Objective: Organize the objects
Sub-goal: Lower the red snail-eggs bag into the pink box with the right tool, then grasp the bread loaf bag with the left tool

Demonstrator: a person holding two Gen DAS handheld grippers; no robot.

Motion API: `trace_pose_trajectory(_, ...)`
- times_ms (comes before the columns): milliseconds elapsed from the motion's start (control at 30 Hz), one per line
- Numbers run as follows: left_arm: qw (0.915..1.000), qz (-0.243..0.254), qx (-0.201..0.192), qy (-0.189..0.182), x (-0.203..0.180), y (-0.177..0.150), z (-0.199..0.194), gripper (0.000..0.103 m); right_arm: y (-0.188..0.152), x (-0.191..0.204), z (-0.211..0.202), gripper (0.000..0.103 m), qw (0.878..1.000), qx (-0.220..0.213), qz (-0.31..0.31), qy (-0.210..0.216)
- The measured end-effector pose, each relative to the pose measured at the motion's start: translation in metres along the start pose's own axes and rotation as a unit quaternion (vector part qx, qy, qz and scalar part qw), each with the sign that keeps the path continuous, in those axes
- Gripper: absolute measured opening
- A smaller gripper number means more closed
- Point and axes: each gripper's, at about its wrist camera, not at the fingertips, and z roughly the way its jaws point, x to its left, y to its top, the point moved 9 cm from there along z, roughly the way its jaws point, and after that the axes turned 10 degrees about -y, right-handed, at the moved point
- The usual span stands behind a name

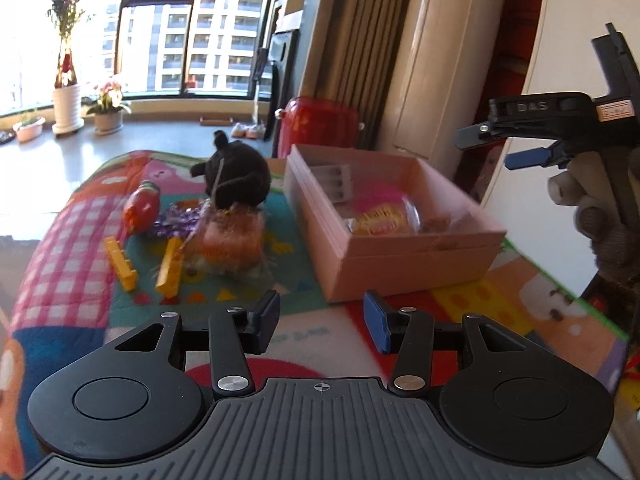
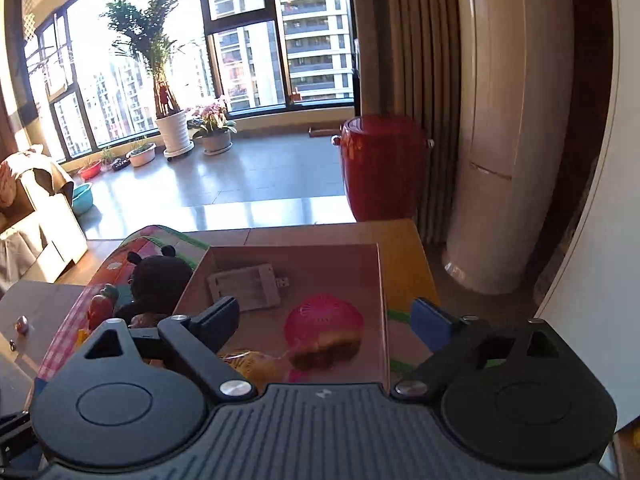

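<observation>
A pink cardboard box (image 1: 420, 264) sits on a colourful mat (image 1: 68, 236); it holds a grey slotted piece (image 1: 334, 180), a pink ball (image 1: 378, 200) and a yellow snack pack (image 1: 378, 222). Left of the box lie a black plush toy (image 1: 236, 172), a wrapped orange pack (image 1: 230, 242), a red toy (image 1: 142, 206) and two yellow blocks (image 1: 120, 258). My left gripper (image 1: 322, 322) is open and empty, low over the mat in front of the box. My right gripper (image 2: 326, 320) is open and empty above the box (image 2: 382, 280); it also shows in the left wrist view (image 1: 492, 146).
A red barrel (image 2: 380, 168) stands on the floor behind the table, beside a tall cream appliance (image 2: 508, 120) and curtains. Potted plants (image 2: 172, 120) line the window. A wooden tabletop edge (image 2: 320, 232) shows beyond the box.
</observation>
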Motion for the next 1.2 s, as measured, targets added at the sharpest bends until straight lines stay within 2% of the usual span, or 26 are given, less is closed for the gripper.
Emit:
trace_pose_trajectory(100, 0.9997, 0.014, 0.007, 0.018, 0.009, -0.007, 0.0, 0.051, -0.019, -0.005, -0.005, 0.097, 1.0, 0.001, 0.016, 0.014)
trace_pose_trajectory(300, 0.9988, 0.007, 0.002, 0.048, 0.031, -0.007, 0.005, 0.051, -0.077, -0.015, -0.035, 0.103, 0.999, -0.045, -0.005, -0.023)
trace_pose_trajectory(467, 0.996, 0.023, -0.016, 0.085, 0.049, 0.022, 0.017, 0.051, -0.127, -0.007, -0.034, 0.103, 0.999, -0.036, -0.009, -0.026)
trace_pose_trajectory(567, 0.9957, 0.0, -0.024, 0.089, 0.063, 0.044, 0.027, 0.051, -0.144, 0.002, -0.018, 0.103, 1.0, -0.014, -0.008, -0.023)
trace_pose_trajectory(667, 0.9965, -0.014, -0.013, 0.081, 0.072, 0.058, 0.042, 0.051, -0.153, 0.002, -0.009, 0.103, 1.0, 0.006, -0.007, -0.023)
trace_pose_trajectory(733, 0.9969, -0.017, 0.02, 0.074, 0.077, 0.06, 0.06, 0.051, -0.153, 0.0, -0.008, 0.103, 1.0, 0.007, 0.002, -0.015)
trace_pose_trajectory(800, 0.9952, -0.014, 0.042, 0.087, 0.082, 0.06, 0.075, 0.051, -0.155, -0.001, -0.008, 0.103, 1.0, 0.015, 0.006, -0.009)
trace_pose_trajectory(833, 0.9945, -0.01, 0.051, 0.091, 0.084, 0.06, 0.082, 0.056, -0.156, -0.001, -0.008, 0.103, 1.0, 0.018, 0.006, -0.009)
trace_pose_trajectory(967, 0.995, -0.01, 0.063, 0.076, 0.08, 0.058, 0.101, 0.061, -0.156, 0.002, -0.006, 0.103, 1.0, 0.021, -0.001, -0.006)
trace_pose_trajectory(1067, 0.9885, 0.015, 0.111, 0.102, 0.078, 0.045, 0.117, 0.066, -0.157, 0.002, -0.006, 0.103, 1.0, 0.021, -0.001, -0.005)
trace_pose_trajectory(1133, 0.9886, 0.026, 0.101, 0.109, 0.076, 0.045, 0.115, 0.061, -0.157, 0.002, -0.005, 0.103, 1.0, 0.025, 0.001, -0.003)
trace_pose_trajectory(1200, 0.9914, -0.005, 0.087, 0.098, 0.075, 0.044, 0.106, 0.06, -0.157, 0.001, -0.005, 0.103, 1.0, 0.028, 0.005, -0.005)
